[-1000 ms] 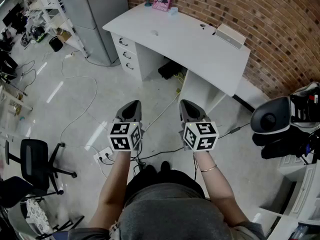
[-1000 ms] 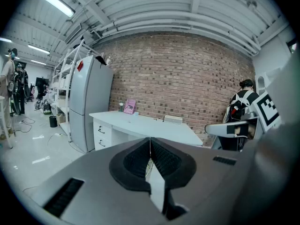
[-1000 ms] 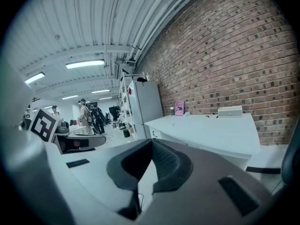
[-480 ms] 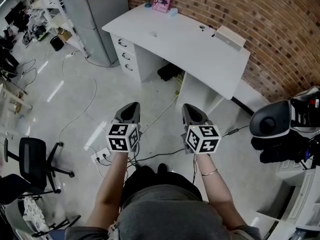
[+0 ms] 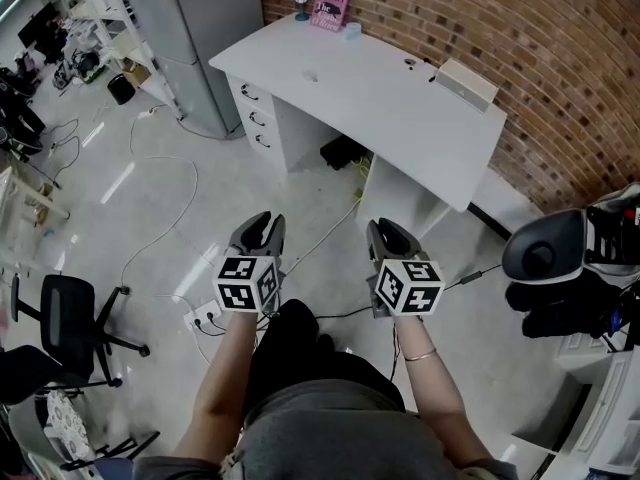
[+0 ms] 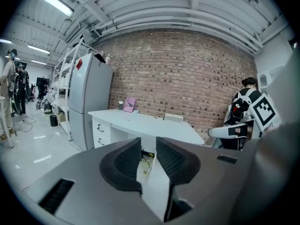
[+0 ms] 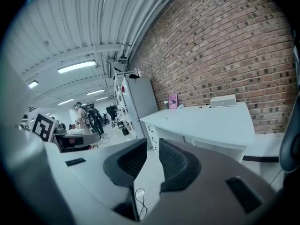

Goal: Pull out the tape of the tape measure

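Note:
I cannot make out a tape measure in any view. Both grippers are held side by side in front of the person, above the floor and well short of the white desk [image 5: 390, 98]. The left gripper [image 5: 263, 224] has just been opening its jaws; in the left gripper view its pads [image 6: 123, 161] stand a narrow gap apart with nothing between them. The right gripper [image 5: 386, 232] has also just been opening, and its jaws [image 7: 152, 159] are parted and empty. On the desk lie a pink book [image 5: 331, 6], a white box [image 5: 468, 83] and a few small items.
A grey cabinet [image 5: 200, 28] stands left of the desk, against the brick wall [image 5: 520, 28]. Cables and a power strip [image 5: 205, 316] lie on the floor by the person's feet. A black office chair [image 5: 70, 313] is at the left, black-and-white equipment [image 5: 560, 258] at the right.
Both grippers' jaws were shut and now stand slightly apart. The right gripper has come a little lower and nearer the person; the left has barely moved.

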`<state>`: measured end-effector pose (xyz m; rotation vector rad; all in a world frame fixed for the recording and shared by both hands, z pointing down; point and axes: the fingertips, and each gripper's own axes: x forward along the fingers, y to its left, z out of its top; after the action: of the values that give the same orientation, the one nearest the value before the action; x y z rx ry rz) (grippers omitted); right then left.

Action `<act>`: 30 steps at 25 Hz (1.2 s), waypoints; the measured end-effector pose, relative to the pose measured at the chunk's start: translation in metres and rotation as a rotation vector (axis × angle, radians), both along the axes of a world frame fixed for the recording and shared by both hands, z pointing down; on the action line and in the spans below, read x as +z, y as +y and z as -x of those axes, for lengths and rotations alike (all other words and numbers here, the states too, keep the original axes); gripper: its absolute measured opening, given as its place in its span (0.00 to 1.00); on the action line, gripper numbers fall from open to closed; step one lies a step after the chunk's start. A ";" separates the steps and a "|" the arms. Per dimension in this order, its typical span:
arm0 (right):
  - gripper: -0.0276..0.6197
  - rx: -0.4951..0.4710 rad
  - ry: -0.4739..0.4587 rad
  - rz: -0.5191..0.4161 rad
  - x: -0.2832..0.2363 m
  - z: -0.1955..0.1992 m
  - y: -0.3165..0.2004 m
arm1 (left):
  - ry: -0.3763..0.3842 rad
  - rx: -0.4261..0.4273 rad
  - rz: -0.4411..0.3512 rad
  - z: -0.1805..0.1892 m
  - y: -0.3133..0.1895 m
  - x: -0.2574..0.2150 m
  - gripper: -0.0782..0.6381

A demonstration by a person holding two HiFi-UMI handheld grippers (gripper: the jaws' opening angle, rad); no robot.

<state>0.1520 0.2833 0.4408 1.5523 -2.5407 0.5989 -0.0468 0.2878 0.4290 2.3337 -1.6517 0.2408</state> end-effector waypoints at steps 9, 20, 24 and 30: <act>0.20 -0.027 0.004 0.015 0.007 0.013 -0.027 | 0.000 -0.038 0.024 0.018 -0.036 0.013 0.31; 0.21 -0.014 0.023 0.017 0.006 0.045 -0.127 | -0.002 0.005 0.039 0.045 -0.142 0.022 0.34; 0.21 0.002 0.023 0.025 0.005 0.062 -0.175 | -0.011 0.017 0.044 0.062 -0.191 0.022 0.36; 0.21 0.026 0.037 0.039 0.004 0.084 -0.241 | -0.015 0.049 0.052 0.082 -0.262 0.021 0.37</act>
<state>0.0678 0.0419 0.4449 1.5703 -2.4705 0.6132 -0.1293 0.0259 0.4502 2.3416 -1.5772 0.3084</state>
